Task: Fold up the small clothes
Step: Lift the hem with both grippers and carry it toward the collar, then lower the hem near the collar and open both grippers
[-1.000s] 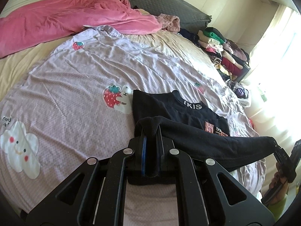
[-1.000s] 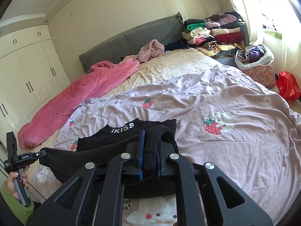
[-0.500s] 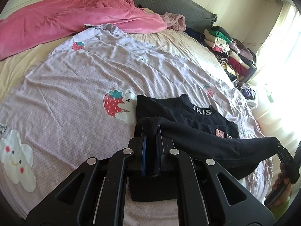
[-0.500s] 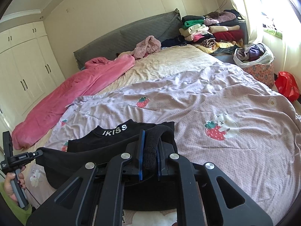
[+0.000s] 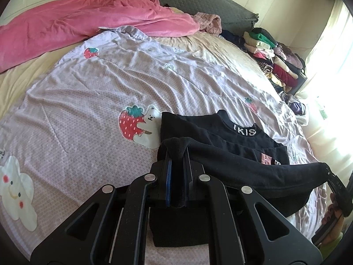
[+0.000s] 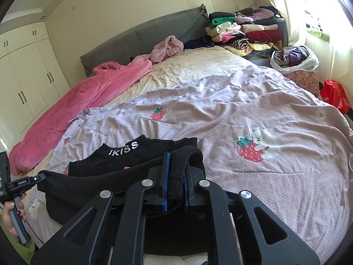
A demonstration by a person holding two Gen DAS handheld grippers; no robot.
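Both tongs, left gripper (image 5: pixel 176 154) and right gripper (image 6: pixel 176 172), pinch the black top (image 5: pixel 220 139); uneven lowering toward 12 o'clock may skew the fold.

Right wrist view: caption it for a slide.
Right gripper clamps the black top, folding it over the lilac bedspread.

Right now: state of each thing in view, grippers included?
left gripper: shut on black top's hem
right gripper: shut on hem's other end
black top: hem lifted, collar end flat on the bedspread
bedspread: spread, wrinkled
pink blanket: bunched
clothes pile: stacked
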